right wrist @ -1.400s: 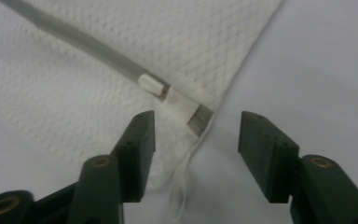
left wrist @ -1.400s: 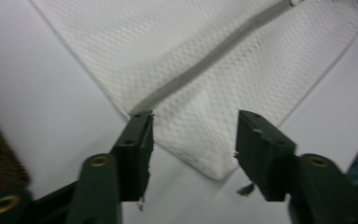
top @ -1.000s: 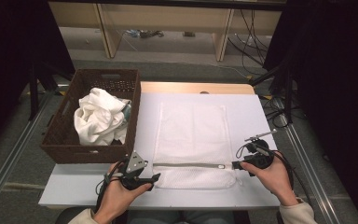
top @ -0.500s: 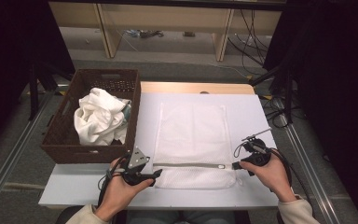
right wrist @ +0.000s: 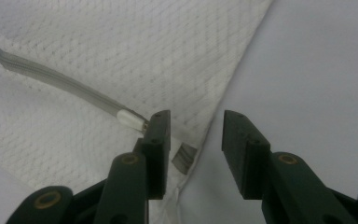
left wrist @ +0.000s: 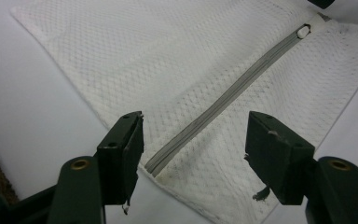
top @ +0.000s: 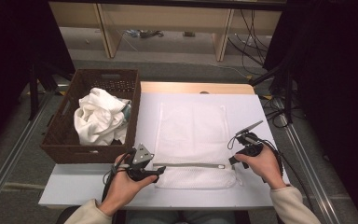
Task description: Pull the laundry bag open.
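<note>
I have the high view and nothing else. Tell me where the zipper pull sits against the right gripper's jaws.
Observer: In the right gripper view, the white zipper pull lies at the tip of one jaw of the right gripper, on that jaw's outer side and not between the two.
Operator: Report what is between them, then.
Observer: The edge of the mesh bag and the grey tape end. The jaws have just been closing but stand open and press on nothing.
Operator: Now the left gripper.
Observer: The left gripper is open, with one jaw on either side of the zipper at its far end from the pull.
</note>
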